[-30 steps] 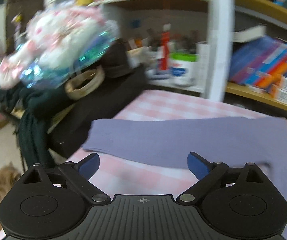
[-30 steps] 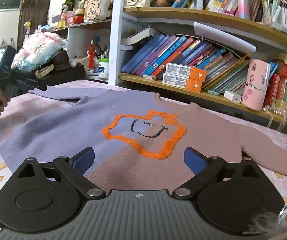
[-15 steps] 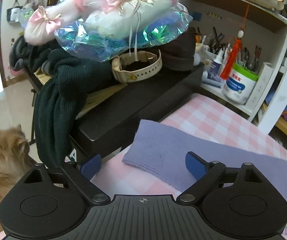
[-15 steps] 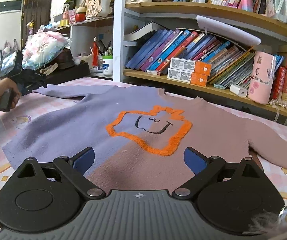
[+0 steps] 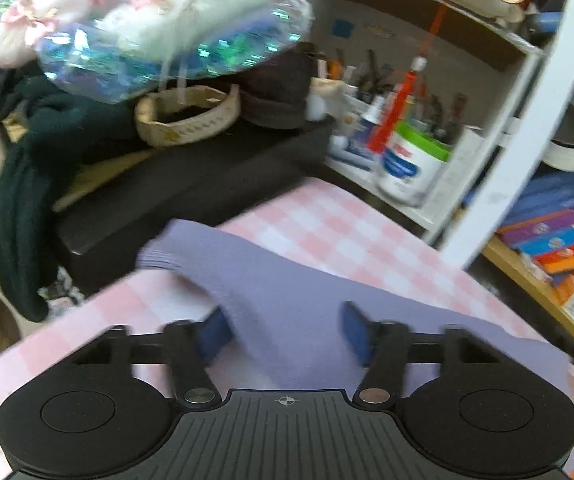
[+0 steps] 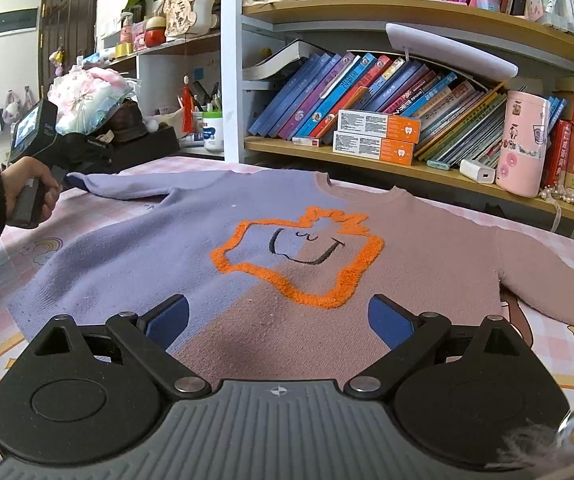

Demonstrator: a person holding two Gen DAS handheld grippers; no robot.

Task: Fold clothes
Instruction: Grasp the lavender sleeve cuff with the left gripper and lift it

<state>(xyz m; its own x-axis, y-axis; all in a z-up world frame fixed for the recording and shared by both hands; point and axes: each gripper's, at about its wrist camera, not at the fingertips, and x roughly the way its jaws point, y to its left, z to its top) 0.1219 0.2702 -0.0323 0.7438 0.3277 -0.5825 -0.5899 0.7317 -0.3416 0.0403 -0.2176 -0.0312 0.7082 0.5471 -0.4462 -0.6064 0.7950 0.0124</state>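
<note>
Pink-checked table (image 6: 99,208) carries the sweater (image 6: 271,240) spread flat mid-frame. Left tool (image 5: 283,330) gapes astride its lilac sleeve (image 5: 247,268); right tool (image 6: 277,318) hovers open. Upper-right white tub (image 5: 411,168) stays lidded.

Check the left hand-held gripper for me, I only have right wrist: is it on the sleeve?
Observer: Yes, the left hand-held gripper straddles the sleeve, one finger each side.
Operator: Shut?
Observer: No. Jaws stand apart, with cloth between them, not visibly pinched.
Operator: Where's the cuff?
Observer: The cuff lies past the fingertips, near the table edge, by a black box.
</note>
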